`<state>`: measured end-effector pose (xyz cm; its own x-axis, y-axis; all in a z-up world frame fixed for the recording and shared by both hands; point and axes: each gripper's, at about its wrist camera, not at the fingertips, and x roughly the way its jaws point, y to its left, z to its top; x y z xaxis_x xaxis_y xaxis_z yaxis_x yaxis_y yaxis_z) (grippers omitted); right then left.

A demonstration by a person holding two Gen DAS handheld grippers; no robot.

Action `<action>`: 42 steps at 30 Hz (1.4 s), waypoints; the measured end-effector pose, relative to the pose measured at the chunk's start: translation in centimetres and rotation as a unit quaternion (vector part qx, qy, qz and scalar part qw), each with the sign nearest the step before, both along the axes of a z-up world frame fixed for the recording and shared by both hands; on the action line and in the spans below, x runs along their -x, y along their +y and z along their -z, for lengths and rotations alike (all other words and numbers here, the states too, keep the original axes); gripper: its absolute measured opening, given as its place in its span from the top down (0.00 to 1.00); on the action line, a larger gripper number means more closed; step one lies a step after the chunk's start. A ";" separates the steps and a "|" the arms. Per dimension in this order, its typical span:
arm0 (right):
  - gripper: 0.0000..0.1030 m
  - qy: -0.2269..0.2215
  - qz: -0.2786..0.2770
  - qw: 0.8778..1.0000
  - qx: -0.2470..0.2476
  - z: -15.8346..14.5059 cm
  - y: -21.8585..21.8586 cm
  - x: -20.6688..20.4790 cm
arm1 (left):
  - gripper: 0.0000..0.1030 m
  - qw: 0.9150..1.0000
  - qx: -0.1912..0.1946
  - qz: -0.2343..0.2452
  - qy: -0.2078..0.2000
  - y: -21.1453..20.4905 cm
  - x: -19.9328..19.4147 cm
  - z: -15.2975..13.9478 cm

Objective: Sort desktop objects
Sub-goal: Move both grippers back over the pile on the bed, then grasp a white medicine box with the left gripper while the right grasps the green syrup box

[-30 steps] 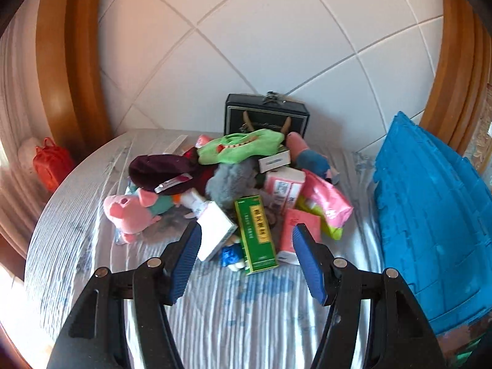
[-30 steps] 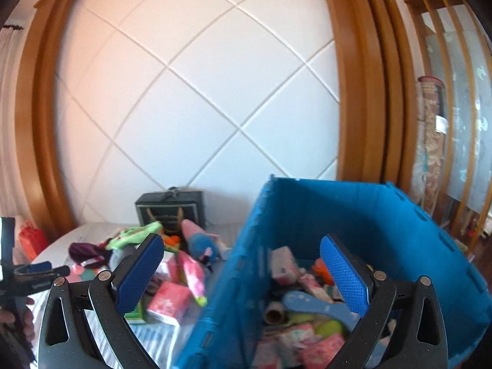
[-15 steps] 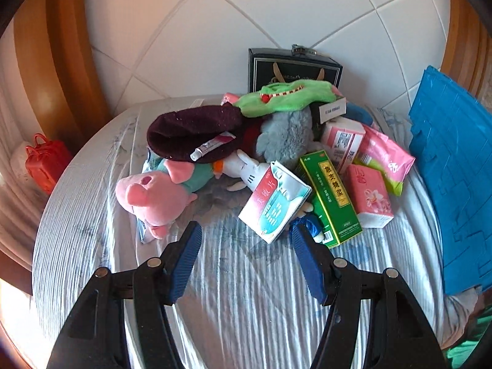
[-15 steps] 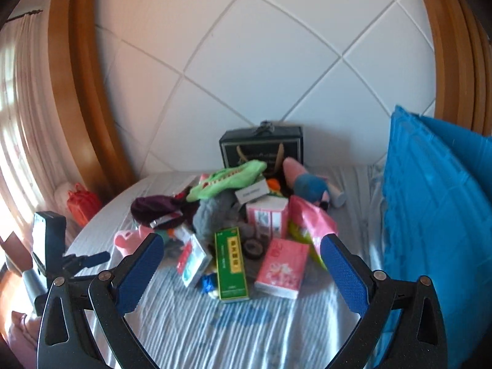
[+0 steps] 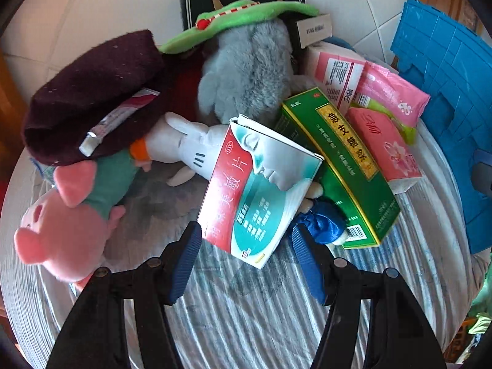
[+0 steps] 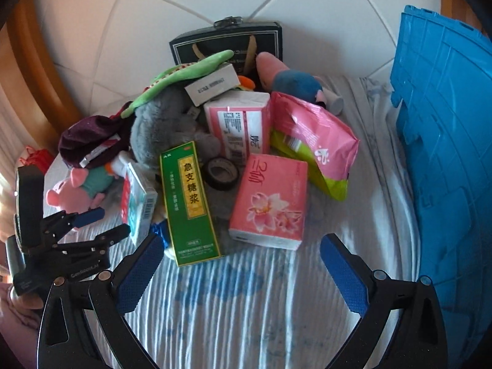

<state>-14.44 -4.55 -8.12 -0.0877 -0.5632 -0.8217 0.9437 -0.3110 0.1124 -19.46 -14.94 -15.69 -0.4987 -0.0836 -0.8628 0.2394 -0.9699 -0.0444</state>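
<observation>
A heap of objects lies on the striped cloth point(image 6: 246, 307). My left gripper point(image 5: 246, 240) is open, angled down, and the low corner of a red-and-teal medicine box point(image 5: 261, 190) reaches between its fingers without touching the pads. From the right wrist view the left gripper point(image 6: 107, 223) sits at the left beside that box point(image 6: 138, 206). My right gripper point(image 6: 240, 246) is open and empty, just short of a green box point(image 6: 187, 200) and a pink tissue pack point(image 6: 270, 200).
A blue crate point(image 6: 446, 153) stands along the right. The heap also holds a pink pig plush point(image 5: 67, 230), a maroon cap point(image 5: 92, 92), a grey plush point(image 5: 246, 70), a black tape roll point(image 6: 221, 172), a pink wipes pack point(image 6: 313, 141) and a black gift box point(image 6: 227, 43) against the wall.
Both grippers have dropped and closed in on the heap. The right one swung left from over the blue crate to the heap. Both stayed open.
</observation>
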 end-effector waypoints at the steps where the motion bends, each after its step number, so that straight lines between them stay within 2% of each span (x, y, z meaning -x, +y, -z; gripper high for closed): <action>1: 0.00 0.001 0.001 1.000 -0.005 0.2 -0.4 0.1 | 0.41 1.000 -0.001 0.005 -0.006 -0.2 0.8 0.7; 2: 0.00 0.000 0.001 1.000 -0.010 0.5 -0.8 0.1 | 0.36 1.000 -0.007 0.011 -0.007 -0.4 1.4 1.1; 3: 0.00 -0.003 -0.001 1.000 -0.014 0.9 -1.3 0.2 | 0.27 1.000 -0.010 0.012 -0.001 -0.7 1.8 1.3; 5: 0.00 -0.006 -0.006 1.000 -0.026 1.8 -2.5 0.0 | 0.18 1.000 -0.010 0.021 0.003 -1.0 2.7 1.8; 8: 0.00 -0.012 -0.017 0.999 -0.038 3.1 -4.2 -0.3 | 0.17 1.000 -0.015 0.025 -0.008 -1.1 4.0 3.2; 10: 0.00 -0.016 -0.023 0.999 -0.045 3.9 -5.4 -0.6 | 0.17 0.999 -0.028 0.020 0.003 -1.3 4.1 3.3; 11: 0.00 -0.021 -0.027 0.998 -0.049 4.2 -6.0 -0.8 | 0.24 0.999 -0.036 0.014 0.011 -1.4 3.8 3.2; 12: 0.00 -0.030 -0.036 0.998 -0.052 4.6 -6.5 -1.0 | 0.39 0.999 -0.046 0.009 0.016 -1.5 3.5 2.9; 13: 0.00 -0.036 -0.045 0.997 -0.058 4.9 -7.0 -1.3 | 0.46 0.998 -0.055 -0.001 0.016 -1.6 3.0 2.7; 15: 0.00 -0.024 -0.056 0.996 -0.072 5.2 -7.8 -2.0 | 0.75 0.998 -0.056 -0.019 0.010 -1.5 2.3 2.5; 17: 0.00 -0.013 -0.066 0.995 -0.076 5.4 -8.4 -2.7 | 0.76 0.998 -0.048 -0.032 0.005 -1.4 1.6 2.3; 21: 0.26 -0.004 -0.093 0.993 -0.079 5.6 -9.5 -4.0 | 0.80 0.998 -0.051 -0.040 0.012 -1.0 0.6 1.7; 26: 0.37 -0.014 -0.109 0.989 -0.098 7.0 -10.6 -4.5 | 0.82 0.998 -0.040 -0.045 0.022 -0.2 0.4 0.5; 27: 0.47 -0.014 -0.109 0.989 -0.103 7.2 -10.7 -4.6 | 0.82 0.998 -0.035 -0.045 0.023 -0.1 0.5 0.2; 32: 0.49 -0.024 -0.095 0.991 -0.092 6.3 -9.6 -4.4 | 0.82 0.998 -0.027 -0.048 0.036 0.6 0.3 -1.2; 34: 0.49 -0.027 -0.094 0.992 -0.076 5.1 -8.8 -4.5 | 0.82 0.998 -0.022 -0.047 0.042 0.4 0.7 -2.3; 42: 0.49 0.004 -0.101 0.995 -0.008 -1.1 -4.3 -5.6 | 0.82 0.995 0.009 -0.047 0.092 2.3 -3.3 -7.5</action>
